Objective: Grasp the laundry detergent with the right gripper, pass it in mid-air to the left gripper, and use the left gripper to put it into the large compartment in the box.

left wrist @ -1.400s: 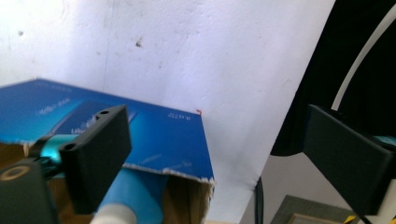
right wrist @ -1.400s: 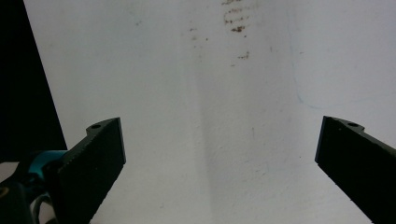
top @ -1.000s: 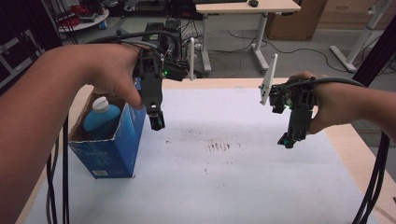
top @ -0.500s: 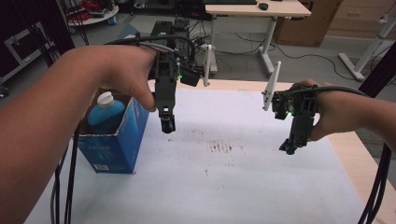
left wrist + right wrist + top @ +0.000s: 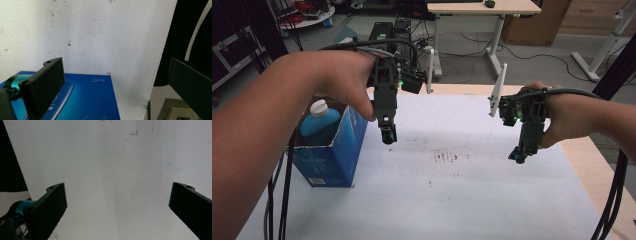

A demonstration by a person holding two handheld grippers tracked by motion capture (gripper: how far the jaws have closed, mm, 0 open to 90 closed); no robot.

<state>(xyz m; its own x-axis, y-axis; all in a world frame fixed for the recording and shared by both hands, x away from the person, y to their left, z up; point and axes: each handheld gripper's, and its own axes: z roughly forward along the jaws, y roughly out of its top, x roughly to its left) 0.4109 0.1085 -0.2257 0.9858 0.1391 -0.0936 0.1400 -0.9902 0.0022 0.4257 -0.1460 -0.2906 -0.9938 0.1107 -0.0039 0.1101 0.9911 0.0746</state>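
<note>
- The left gripper (image 5: 388,136) hung in the air above the white sheet (image 5: 452,200), just to the right of the blue box (image 5: 329,152), its tip pointing down.
- Its jaws stood wide apart with nothing between them; in the left gripper view the gripper (image 5: 113,82) looked down past the box's printed blue side (image 5: 85,100) onto the sheet (image 5: 105,37).
- The blue box sat near the left edge of the sheet, its top open.
- A blue bottle (image 5: 318,122) with a white cap stood upright inside that box, the cap rising above the rim.
- The left gripper touched neither box nor bottle; it was beside the box, apart from it.
- The right gripper (image 5: 518,156) hovered over the right part of the sheet, well apart from the box, tilted down and slightly inward.
- Its jaws were also spread wide and empty; in the right gripper view the gripper (image 5: 117,202) faced bare sheet (image 5: 112,170) with a few small specks.
- A patch of dark smudges (image 5: 447,156) marked the sheet between the two grippers.
- The wooden table (image 5: 597,165) showed along the right of the sheet.
</note>
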